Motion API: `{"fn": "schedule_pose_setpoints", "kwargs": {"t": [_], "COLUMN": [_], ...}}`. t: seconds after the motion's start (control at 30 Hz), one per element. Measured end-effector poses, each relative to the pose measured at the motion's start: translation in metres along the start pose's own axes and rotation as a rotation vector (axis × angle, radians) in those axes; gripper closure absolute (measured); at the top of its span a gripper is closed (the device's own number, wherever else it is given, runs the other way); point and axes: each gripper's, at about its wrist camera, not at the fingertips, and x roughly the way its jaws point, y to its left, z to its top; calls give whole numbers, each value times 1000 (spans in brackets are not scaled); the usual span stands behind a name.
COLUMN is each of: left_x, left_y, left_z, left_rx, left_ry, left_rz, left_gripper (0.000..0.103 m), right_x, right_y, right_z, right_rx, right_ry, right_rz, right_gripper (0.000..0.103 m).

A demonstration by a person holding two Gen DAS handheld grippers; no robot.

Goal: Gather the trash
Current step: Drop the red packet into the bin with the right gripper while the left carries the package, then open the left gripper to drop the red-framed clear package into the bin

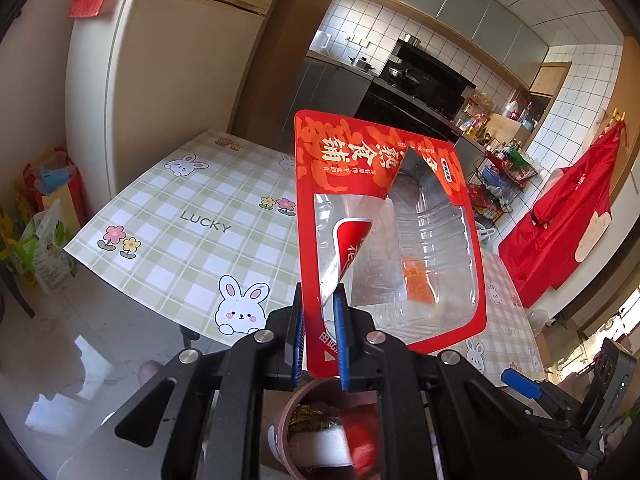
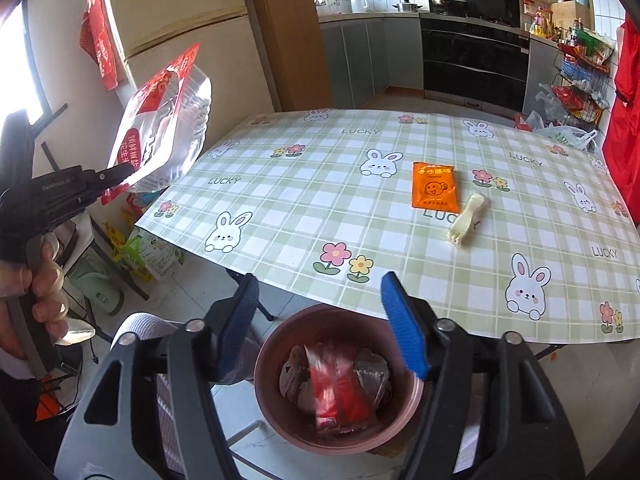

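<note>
Item in transit: red plastic snack pouch w/ clear window (image 1: 384, 236), torn open, clear tray inside; being carried off the table, hanging in air above the bin, not yet dropped.
Left gripper (image 1: 320, 344): blue pads closing on pouch's lower edge, clamped tight, pouch standing up from the jaws; bin rim showing directly below in left wrist view.
Right gripper (image 2: 320, 328): jaws standing wide apart, holding nothing; hovering over bin, near table's front edge.
Bin: round brownish-pink plastic trash bin (image 2: 268, 384) on floor, just in front of table; already holding red wrappers + crumpled clear/silver packets, approx. half full by look.
Table: green-checked bunny-print tablecloth (image 2: 320, 200).
Still lying on table: orange square seasoning sachet (image 2: 435, 186), flat, right of centre; cream plastic folding fork (image 2: 466, 220), just beside sachet's lower right corner, whether touching cannot tell.
Progress (est.): several pcs binned; pouch being delivered; 2 pcs remaining, both within right gripper's side.
Remaining: releasing pouch into bin, then sachet, then fork.
</note>
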Motion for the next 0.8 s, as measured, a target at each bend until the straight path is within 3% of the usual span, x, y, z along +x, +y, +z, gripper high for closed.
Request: {"fn": "schedule_pose_setpoints", "kwargs": {"t": [0.17, 0.5, 0.8], "left_x": [4, 17, 26], "left_y": [-9, -42, -76], "left_z": [-5, -25, -51], "left_rx": [36, 188, 308], "left_ry": [20, 114, 198], "left_rz": [-13, -96, -165], "left_gripper": [90, 90, 89], "right_x": [-9, -59, -90], "right_y": [-13, -55, -82], "right_z": [6, 25, 29], "right_rx": [39, 123, 173], "right_ry": [-44, -187, -262], "right_rz": [-49, -192, -252], "right_gripper": [12, 6, 6]}}
